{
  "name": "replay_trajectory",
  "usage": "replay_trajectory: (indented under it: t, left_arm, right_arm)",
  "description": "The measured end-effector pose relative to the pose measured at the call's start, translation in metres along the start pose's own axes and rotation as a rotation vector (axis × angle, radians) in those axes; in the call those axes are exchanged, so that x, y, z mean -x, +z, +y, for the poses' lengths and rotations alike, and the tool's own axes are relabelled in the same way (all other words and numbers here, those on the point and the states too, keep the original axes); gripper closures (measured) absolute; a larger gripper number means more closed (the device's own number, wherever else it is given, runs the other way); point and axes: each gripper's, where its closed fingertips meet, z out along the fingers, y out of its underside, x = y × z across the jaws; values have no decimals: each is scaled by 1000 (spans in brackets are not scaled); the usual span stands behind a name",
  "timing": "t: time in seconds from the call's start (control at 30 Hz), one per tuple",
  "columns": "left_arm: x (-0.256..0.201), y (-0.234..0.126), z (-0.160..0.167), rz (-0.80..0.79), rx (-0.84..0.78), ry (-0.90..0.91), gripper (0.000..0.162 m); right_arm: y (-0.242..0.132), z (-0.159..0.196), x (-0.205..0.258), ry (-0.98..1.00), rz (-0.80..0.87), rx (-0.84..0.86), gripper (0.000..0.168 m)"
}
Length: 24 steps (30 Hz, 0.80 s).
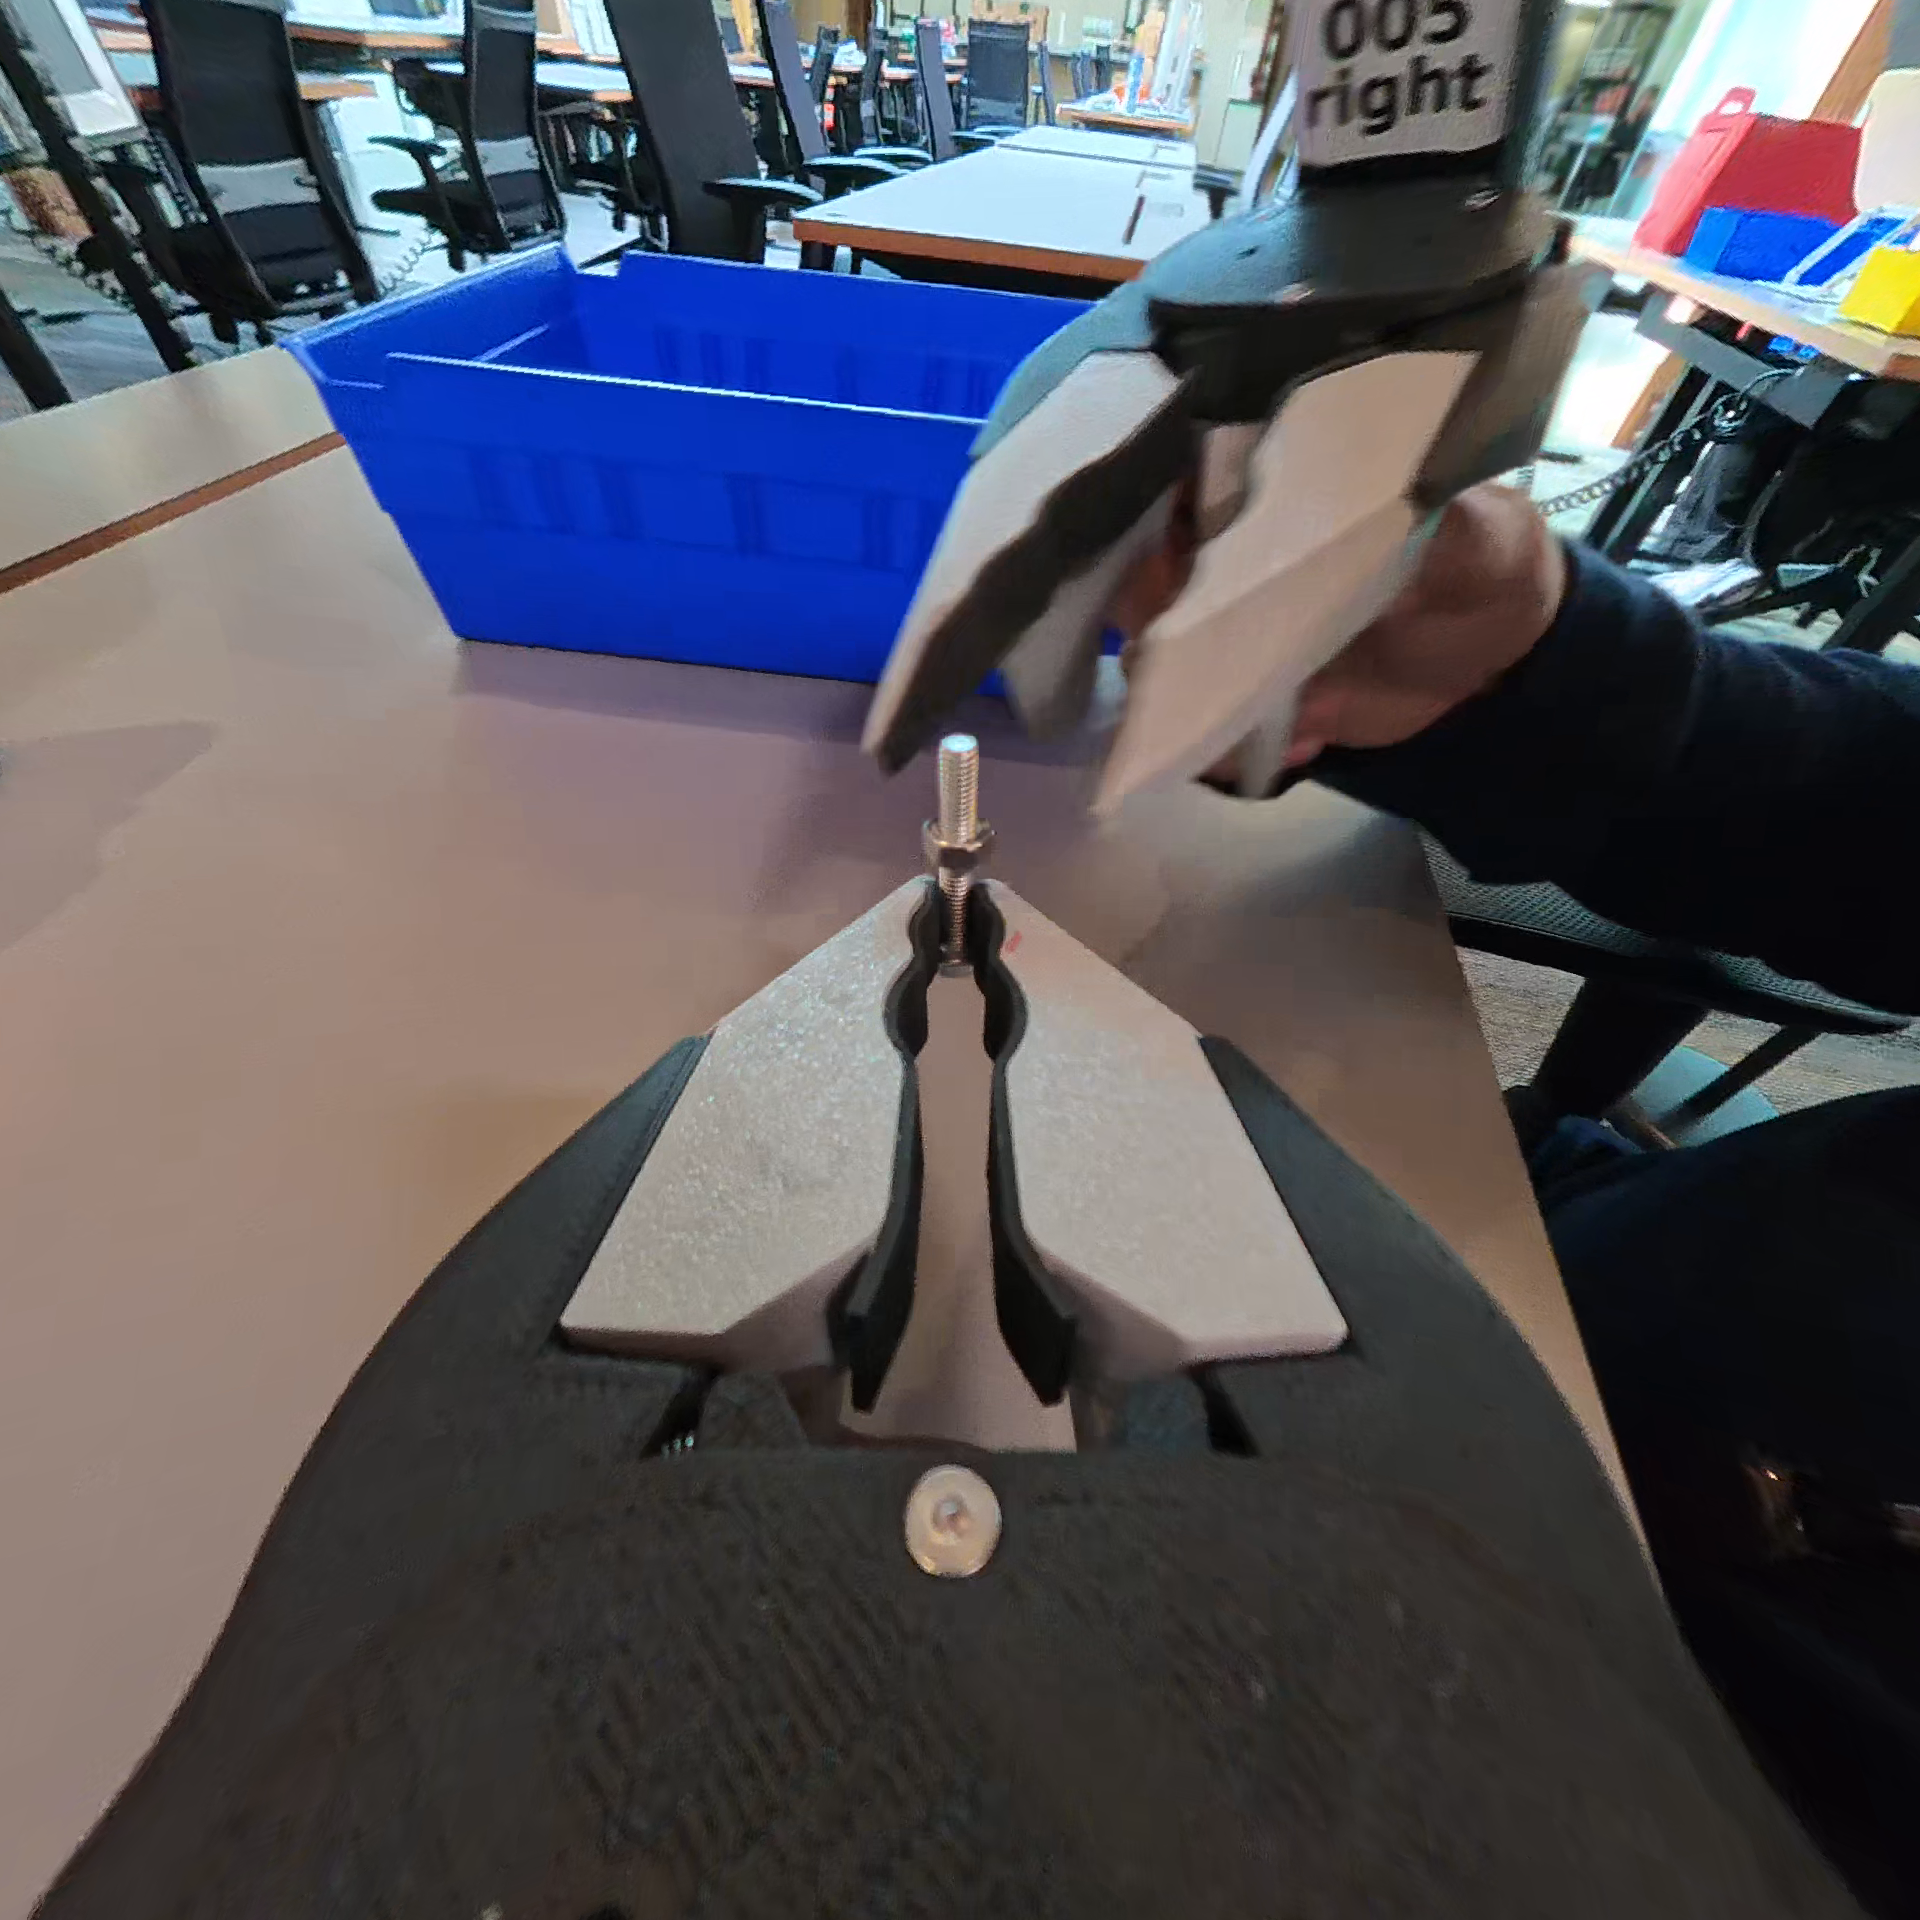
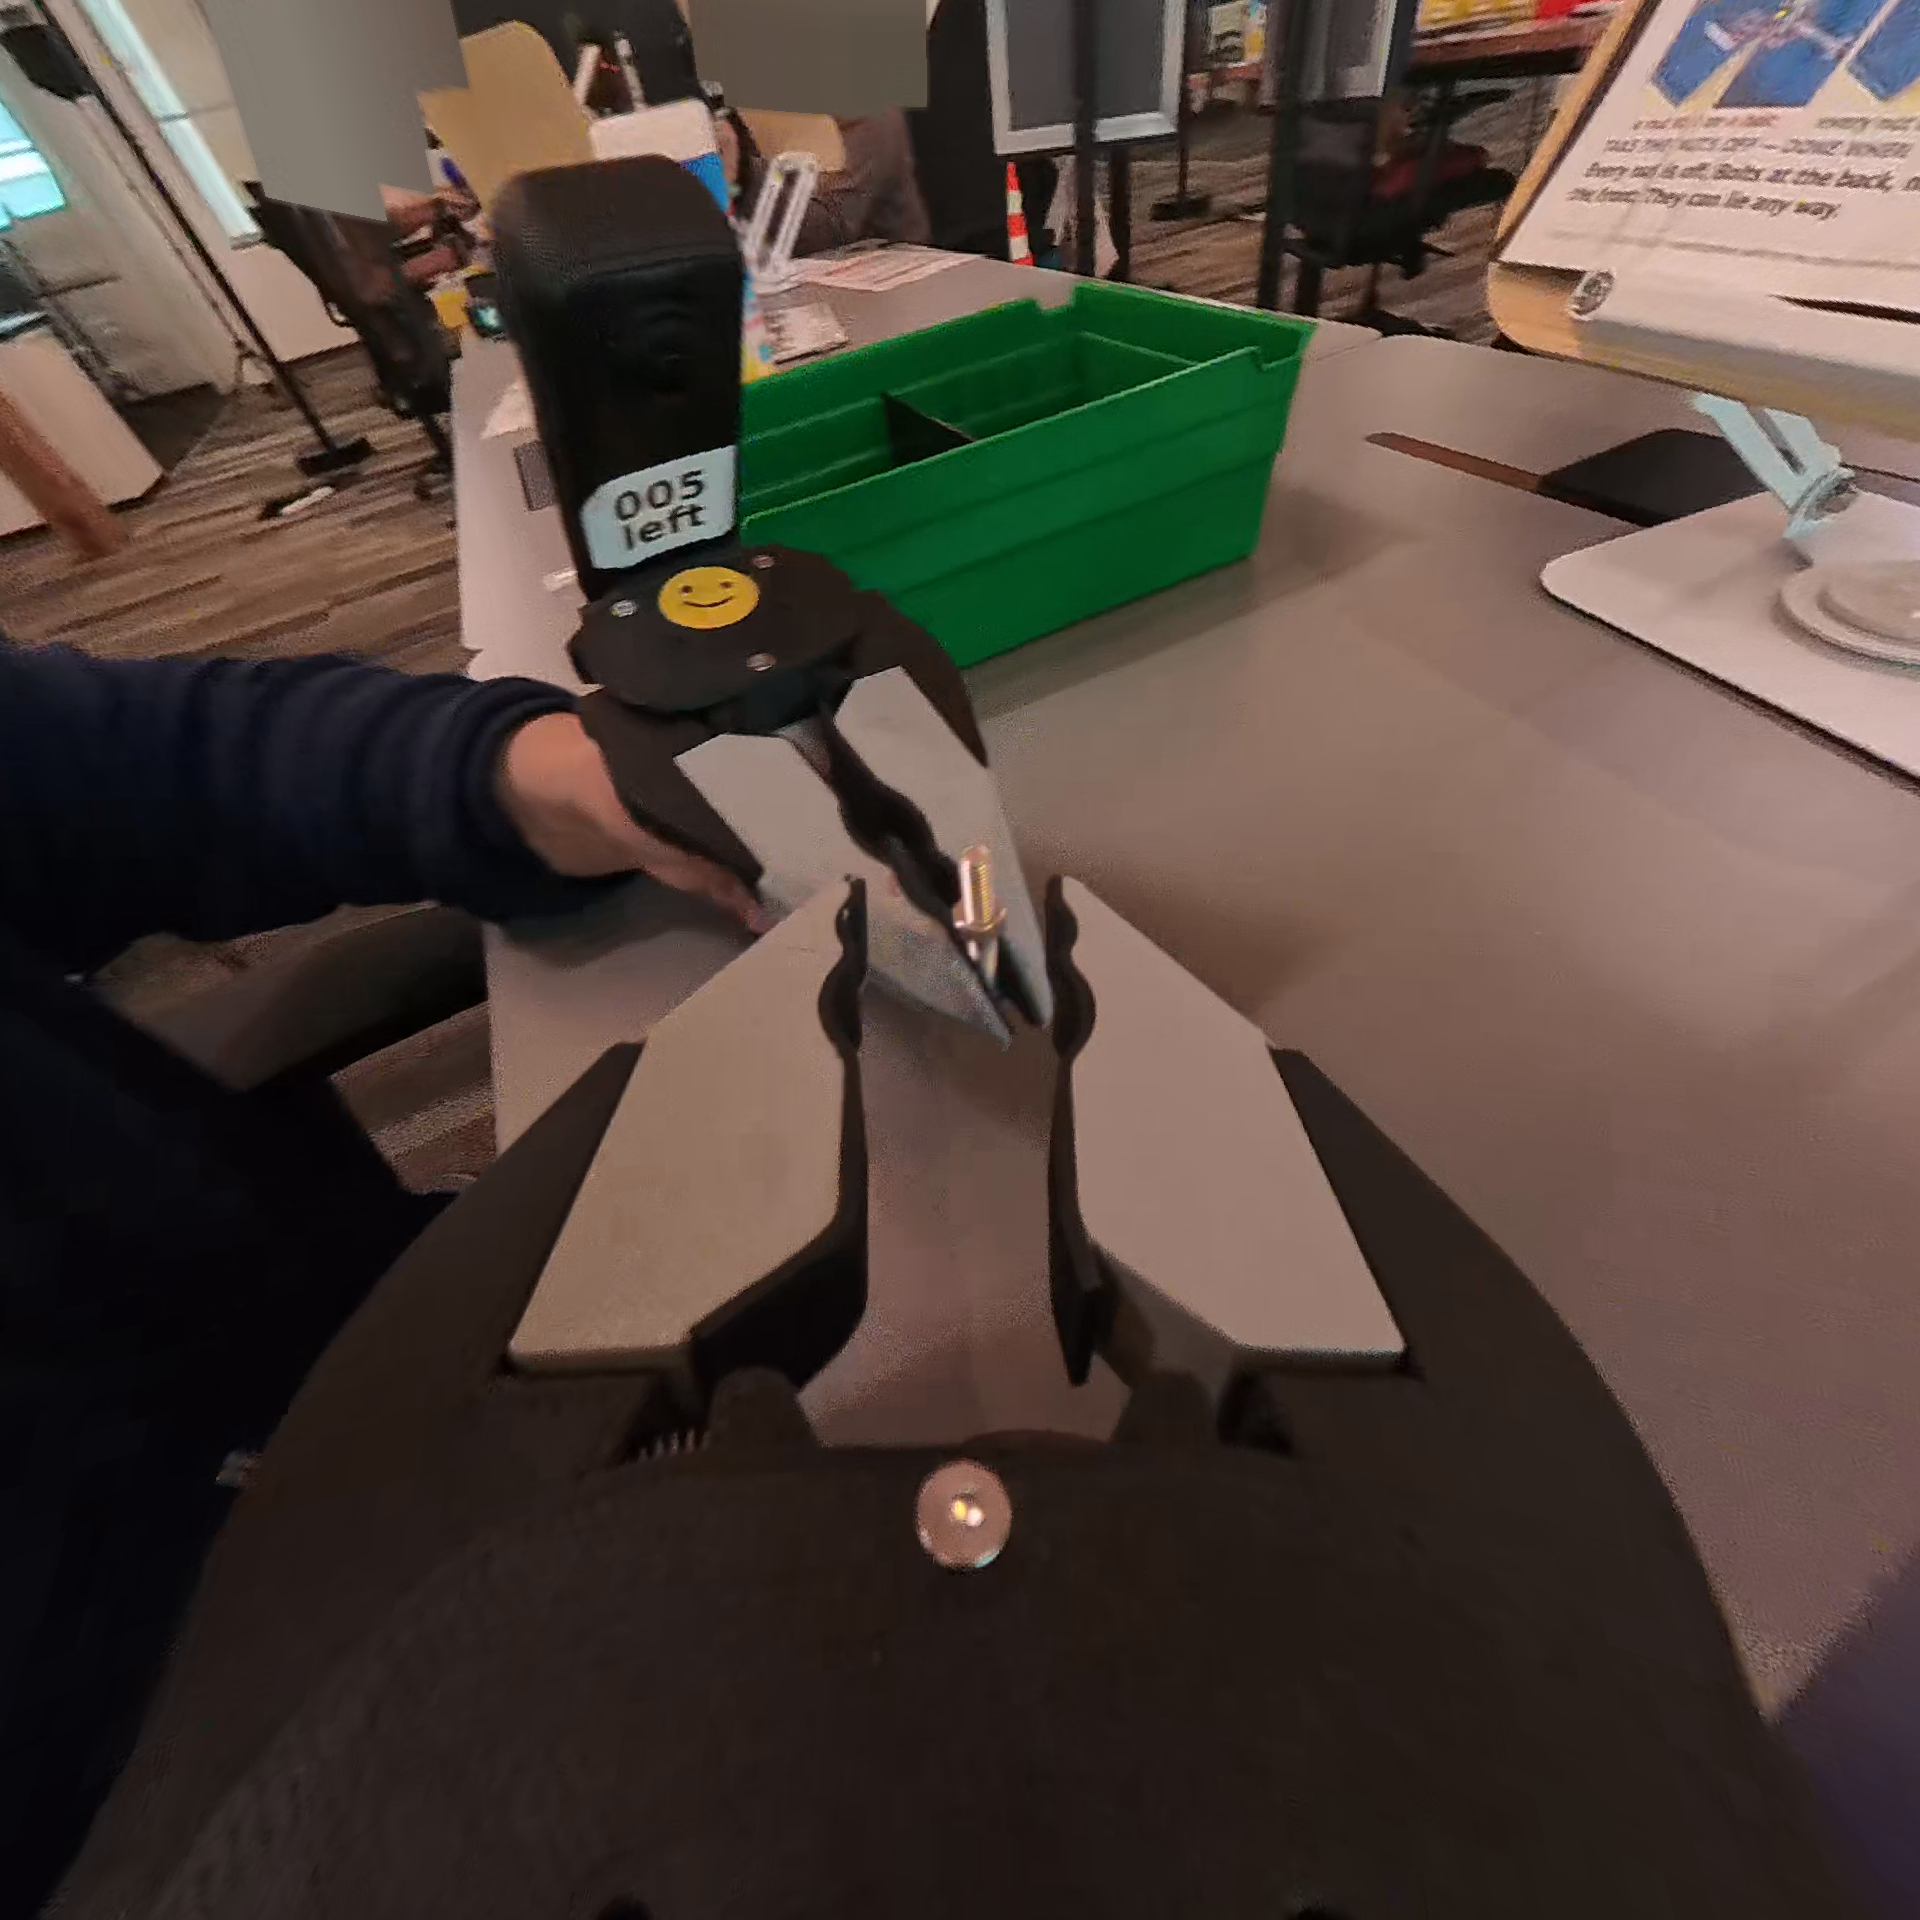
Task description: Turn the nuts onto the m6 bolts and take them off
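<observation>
My left gripper (image 1: pixel 957 902) is shut on the lower shank of a silver m6 bolt (image 1: pixel 957 774) and holds it upright above the table (image 1: pixel 312 935). A hex nut (image 1: pixel 957 844) sits on the thread just above the fingertips. My right gripper (image 2: pixel 954 899) is open and empty. In the left wrist view it (image 1: pixel 997 774) hangs tilted above and right of the bolt's top, one finger (image 1: pixel 904 717) close to the tip. In the right wrist view the bolt (image 2: pixel 975 873) and nut (image 2: pixel 981 921) show between its spread fingertips, held by the left gripper (image 2: pixel 1013 1013).
A blue bin (image 1: pixel 665 499) stands on the table behind the bolt. A green divided bin (image 2: pixel 1039 468) stands farther back in the right wrist view. An instruction sheet on a stand (image 2: pixel 1714 156) with a white base (image 2: pixel 1662 623) is at the right. A person's hands hold both grippers. Less than 4 cm separates the two grippers' tips.
</observation>
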Motion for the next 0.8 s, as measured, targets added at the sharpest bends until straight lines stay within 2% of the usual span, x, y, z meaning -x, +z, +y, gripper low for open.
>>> replay_trajectory:
  t: [0.03, 0.07, 0.1, 0.17, 0.23, 0.27, 0.33, 0.4, 0.47, 0.5, 0.63, 0.67, 0.73, 0.77, 0.8]
  left_arm:
    - [-1, 0, 0, 3, 0, 3, 157]
    - [-1, 1, 1, 0, 4, 3, 156]
    - [-1, 1, 2, 0, 16, -1, 154]
    - [1, 0, 1, -8, 6, -9, 151]
    - [8, -3, -11, -53, -74, -22, 148]
    - [4, -7, -23, -24, -140, -28, 133]
    - [9, -12, -27, -56, -152, -50, 124]
    - [11, -20, -38, -49, -222, -70, 118]
    - [6, -24, -47, 18, -283, -145, 121]
    - [4, -22, -44, 45, -260, -170, 122]
    - [6, -4, -12, -7, -79, -109, 123]
    - [6, 0, -6, -14, -50, -93, 123]
    - [4, 3, -4, -3, -23, -87, 121]
    - [4, 2, -4, -6, -29, -88, 121]
    - [5, 1, -5, -7, -37, -87, 121]
  right_arm:
    - [10, 2, -4, 0, 13, 7, 146]
    - [17, 5, -4, 6, 7, 17, 163]
    - [21, 6, -4, 21, -6, 12, 166]
    - [20, 4, -9, 43, 10, -17, 167]
    - [4, -3, -23, 42, 135, -78, 166]
    - [-8, -8, -33, 36, 221, -107, 166]
    - [-37, -28, -33, -29, 320, -171, 167]
    - [-51, -26, -21, -59, 303, -57, 167]
    - [-83, -27, -51, -120, 508, 44, 167]
    - [-106, -33, -71, -152, 623, 65, 167]
    - [-158, -34, -158, -2, 757, 213, 167]
    - [-165, -35, -181, 11, 790, 216, 161]
    - [-178, -31, -216, 69, 866, 270, 114]
    - [-179, -30, -221, 90, 873, 294, 104]
    - [-177, -36, -218, 82, 861, 282, 105]
